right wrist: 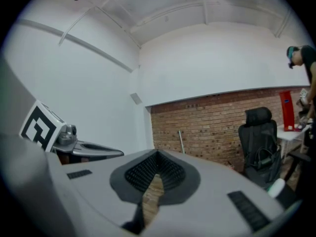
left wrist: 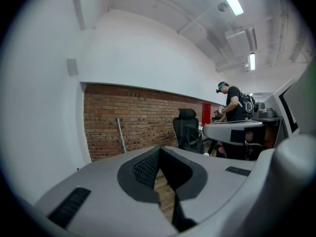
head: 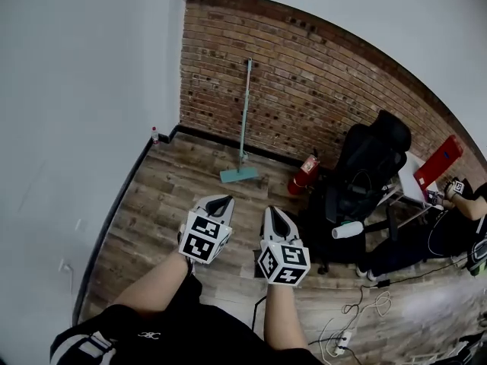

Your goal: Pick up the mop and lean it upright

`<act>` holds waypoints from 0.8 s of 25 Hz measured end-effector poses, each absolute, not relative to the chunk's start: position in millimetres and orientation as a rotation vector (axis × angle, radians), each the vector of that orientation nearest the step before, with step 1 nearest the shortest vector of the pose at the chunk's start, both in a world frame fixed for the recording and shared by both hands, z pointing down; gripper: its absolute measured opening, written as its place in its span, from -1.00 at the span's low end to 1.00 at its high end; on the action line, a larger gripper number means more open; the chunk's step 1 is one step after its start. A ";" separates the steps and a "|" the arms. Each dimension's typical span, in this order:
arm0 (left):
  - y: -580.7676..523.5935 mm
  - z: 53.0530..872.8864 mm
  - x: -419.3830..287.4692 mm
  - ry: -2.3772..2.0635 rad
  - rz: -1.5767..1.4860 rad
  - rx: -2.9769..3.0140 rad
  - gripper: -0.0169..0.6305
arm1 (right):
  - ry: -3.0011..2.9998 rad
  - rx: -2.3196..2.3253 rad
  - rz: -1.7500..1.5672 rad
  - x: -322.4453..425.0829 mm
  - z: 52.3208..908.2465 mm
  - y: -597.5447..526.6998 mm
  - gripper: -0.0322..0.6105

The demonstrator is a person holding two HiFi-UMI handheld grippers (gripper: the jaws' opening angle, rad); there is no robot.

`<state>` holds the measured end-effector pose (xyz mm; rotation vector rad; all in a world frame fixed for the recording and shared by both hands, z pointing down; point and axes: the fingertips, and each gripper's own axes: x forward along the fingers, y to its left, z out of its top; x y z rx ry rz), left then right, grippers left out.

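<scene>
One mop [head: 244, 124]: pale teal handle with a flat teal head; it stood upright, head on the wood floor [head: 175, 196], handle leaning against the brick wall [head: 319, 82], well apart from both grippers.
Left gripper [head: 221, 201]: jaws met at the tips, with nothing between them.
Right gripper [head: 273, 211]: jaws were closed and held nothing.
Head view only: showed the mop head flat on the floor, with a red fire extinguisher [head: 304, 175] near it to the right.
Gripper views only: showed the mop as a thin handle against the brick; the left gripper view also showed a standing person [left wrist: 232, 102] at a desk.
Hidden: the mop head lay behind the gripper bodies in both gripper views; the person was cut off at the head view's right edge.
</scene>
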<state>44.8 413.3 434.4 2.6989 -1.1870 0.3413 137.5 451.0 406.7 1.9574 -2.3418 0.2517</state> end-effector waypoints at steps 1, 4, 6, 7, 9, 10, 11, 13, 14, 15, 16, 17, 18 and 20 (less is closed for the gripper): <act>399.2 434.6 46.1 -1.182 0.333 2.703 -0.97 | -2.337 1.960 0.240 138.2 404.9 436.6 -0.86; 355.8 433.3 47.2 -1.165 0.318 2.712 -0.97 | -2.330 1.965 0.216 137.7 397.2 390.9 -0.86; 325.3 429.6 45.3 -1.160 0.304 2.716 -0.97 | -2.336 1.961 0.197 134.2 390.9 360.7 -0.86; 309.6 427.4 43.8 -1.159 0.300 2.717 -0.97 | -2.337 1.963 0.188 132.5 388.2 345.6 -0.86; 278.7 423.3 39.4 -1.158 0.296 2.721 -0.97 | -2.337 1.972 0.180 128.8 384.3 315.3 -0.86; 263.5 421.5 36.5 -1.156 0.292 2.725 -0.97 | -2.339 1.972 0.180 125.5 383.4 300.3 -0.85; 248.5 420.4 33.0 -1.154 0.289 2.726 -0.97 | -2.343 1.967 0.180 120.8 383.0 285.4 -0.86; 219.1 421.2 25.1 -1.146 0.292 2.719 -0.97 | -2.354 1.949 0.183 109.6 383.4 255.7 -0.86; 204.8 422.3 21.6 -1.140 0.296 2.715 -0.97 | -2.360 1.941 0.187 104.4 384.2 241.4 -0.86; 191.4 423.8 18.8 -1.134 0.300 2.715 -0.97 | -2.363 1.939 0.193 100.3 385.3 228.3 -0.86; 179.6 425.9 16.6 -1.126 0.305 2.716 -0.97 | -2.365 1.942 0.201 97.2 386.9 216.8 -0.86; 169.4 428.8 14.8 -1.117 0.314 2.715 -0.97 | -2.365 1.947 0.211 94.9 389.3 206.7 -0.86; 160.1 432.3 13.3 -1.109 0.328 2.711 -0.97 | -2.364 1.950 0.223 93.1 392.4 197.5 -0.86; 144.4 439.1 11.4 -1.093 0.357 2.702 -0.97 | -2.360 1.945 0.252 90.9 400.4 180.3 -0.86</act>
